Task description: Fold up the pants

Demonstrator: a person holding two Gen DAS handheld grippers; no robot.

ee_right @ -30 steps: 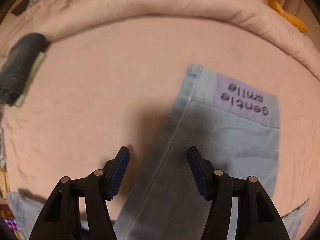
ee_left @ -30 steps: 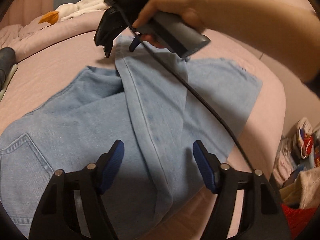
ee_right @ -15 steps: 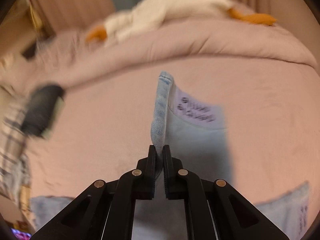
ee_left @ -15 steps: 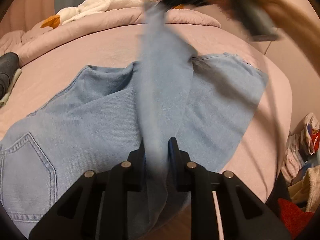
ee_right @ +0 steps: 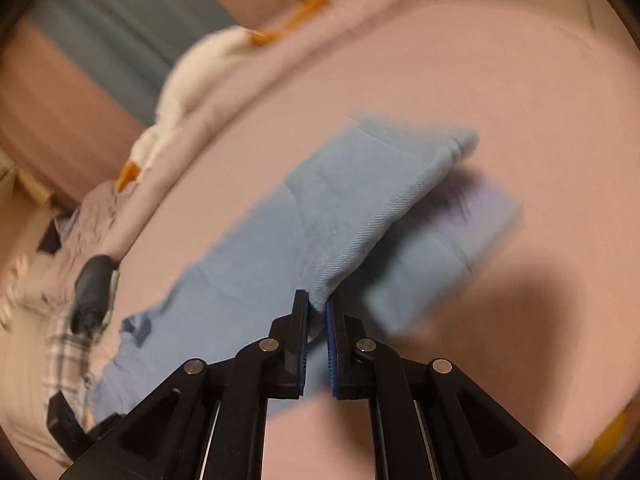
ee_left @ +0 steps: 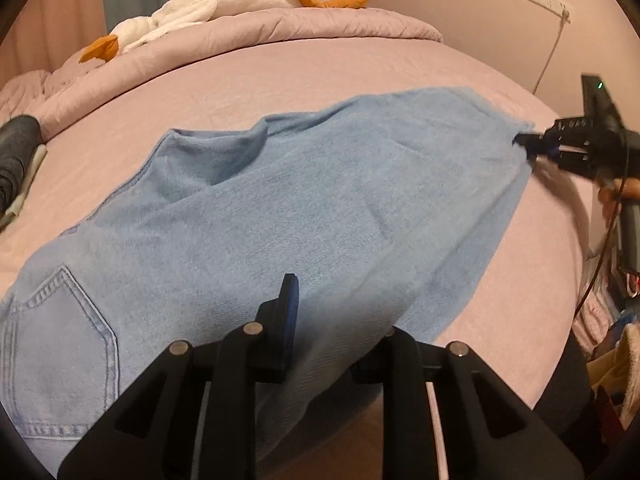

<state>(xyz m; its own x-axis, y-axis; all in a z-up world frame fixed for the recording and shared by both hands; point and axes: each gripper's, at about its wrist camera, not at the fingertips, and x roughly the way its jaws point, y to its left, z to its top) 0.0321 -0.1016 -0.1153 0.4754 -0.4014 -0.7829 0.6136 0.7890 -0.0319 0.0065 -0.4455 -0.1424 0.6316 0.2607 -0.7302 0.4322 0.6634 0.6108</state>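
Stretching across the pink bed (ee_left: pixel 360 60) at frame centre, light-blue jeans (ee_left: pixel 280 208) are hanging between two grippers. The right gripper (ee_right: pixel 317 312) is pinching a leg hem at lower centre of its view; the left gripper (ee_left: pixel 332 312) is clamping fabric draped over one finger. A plush goose (ee_left: pixel 200 8) is lying at upper left.

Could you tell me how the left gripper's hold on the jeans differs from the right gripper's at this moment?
The left gripper holds a thick drape of the jeans that hides its right finger; the right gripper pinches only a thin edge, both pads visible. The left holds near the pocket end; the right holds the far leg end, lifted off the bed. Both are shut on denim.
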